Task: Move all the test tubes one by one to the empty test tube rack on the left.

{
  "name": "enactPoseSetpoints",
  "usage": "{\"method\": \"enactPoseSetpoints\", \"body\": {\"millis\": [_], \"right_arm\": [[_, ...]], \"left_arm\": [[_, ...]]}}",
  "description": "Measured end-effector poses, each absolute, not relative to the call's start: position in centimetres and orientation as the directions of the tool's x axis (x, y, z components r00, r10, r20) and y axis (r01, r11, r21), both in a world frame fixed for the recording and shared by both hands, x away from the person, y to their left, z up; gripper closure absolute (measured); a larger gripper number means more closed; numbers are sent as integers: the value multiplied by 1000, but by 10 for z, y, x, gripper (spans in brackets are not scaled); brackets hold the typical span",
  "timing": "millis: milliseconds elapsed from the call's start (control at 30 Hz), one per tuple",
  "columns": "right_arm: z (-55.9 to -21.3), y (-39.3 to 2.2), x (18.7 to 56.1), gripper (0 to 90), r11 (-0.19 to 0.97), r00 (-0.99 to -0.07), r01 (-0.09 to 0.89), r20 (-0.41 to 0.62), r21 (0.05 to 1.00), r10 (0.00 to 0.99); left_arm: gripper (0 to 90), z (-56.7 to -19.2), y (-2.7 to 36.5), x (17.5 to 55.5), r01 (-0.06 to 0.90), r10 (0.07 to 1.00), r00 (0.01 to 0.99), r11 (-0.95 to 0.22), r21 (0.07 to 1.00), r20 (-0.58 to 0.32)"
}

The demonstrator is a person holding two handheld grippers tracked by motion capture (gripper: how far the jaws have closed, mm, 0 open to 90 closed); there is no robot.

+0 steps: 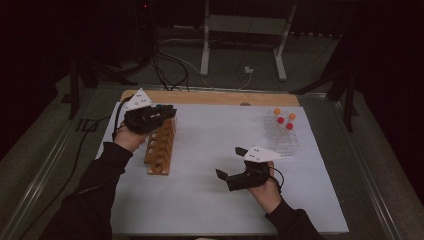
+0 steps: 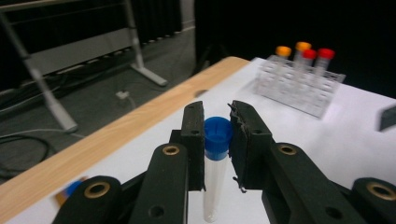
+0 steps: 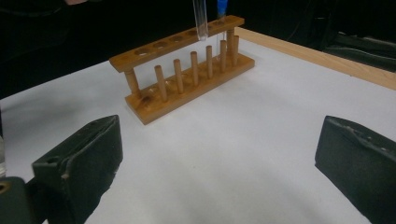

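A blue-capped test tube [image 2: 216, 158] sits clamped between the jaws of the left gripper [image 2: 216, 140], the pads pressing on its cap from both sides while the clear body hangs down below them. In the high view this gripper [image 1: 162, 114] hangs over the far end of the wooden rack [image 1: 161, 147], at about ten o'clock on the white table [image 1: 210, 200]. In the right gripper view the clear tube [image 3: 201, 18] hangs just above the rack's [image 3: 187, 70] top bar, and one more blue-capped tube [image 3: 222, 9] stands at the rack's far end. That rack has one row of upright pegs along its base, six counted, and a row of round holes in its top bar.

The right gripper [image 1: 231, 170] rests low at about five o'clock on the table, its jaws spread wide with nothing between them; in its own view [image 3: 219, 168] there is bare white surface between the two pads.

At about two o'clock stands one clear plastic rack [image 1: 282, 136] with four capped tubes: two with orange caps [image 1: 277, 111] and two with red caps [image 1: 280, 120].
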State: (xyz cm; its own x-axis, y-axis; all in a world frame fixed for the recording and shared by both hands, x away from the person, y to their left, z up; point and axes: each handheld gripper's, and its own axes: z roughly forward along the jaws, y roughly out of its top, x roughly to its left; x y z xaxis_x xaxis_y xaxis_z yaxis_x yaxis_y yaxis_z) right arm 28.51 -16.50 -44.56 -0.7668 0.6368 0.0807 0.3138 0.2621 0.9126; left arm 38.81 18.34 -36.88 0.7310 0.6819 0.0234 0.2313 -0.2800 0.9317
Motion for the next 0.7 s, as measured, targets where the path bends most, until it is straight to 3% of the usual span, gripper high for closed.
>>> {"method": "enactPoseSetpoints", "body": {"millis": [700], "right_arm": [[-446, -168, 285, 0, 262, -769, 309, 78, 914, 634]], "left_arm": [[774, -385, 222, 428, 283, 816, 578, -235, 930, 30]]}}
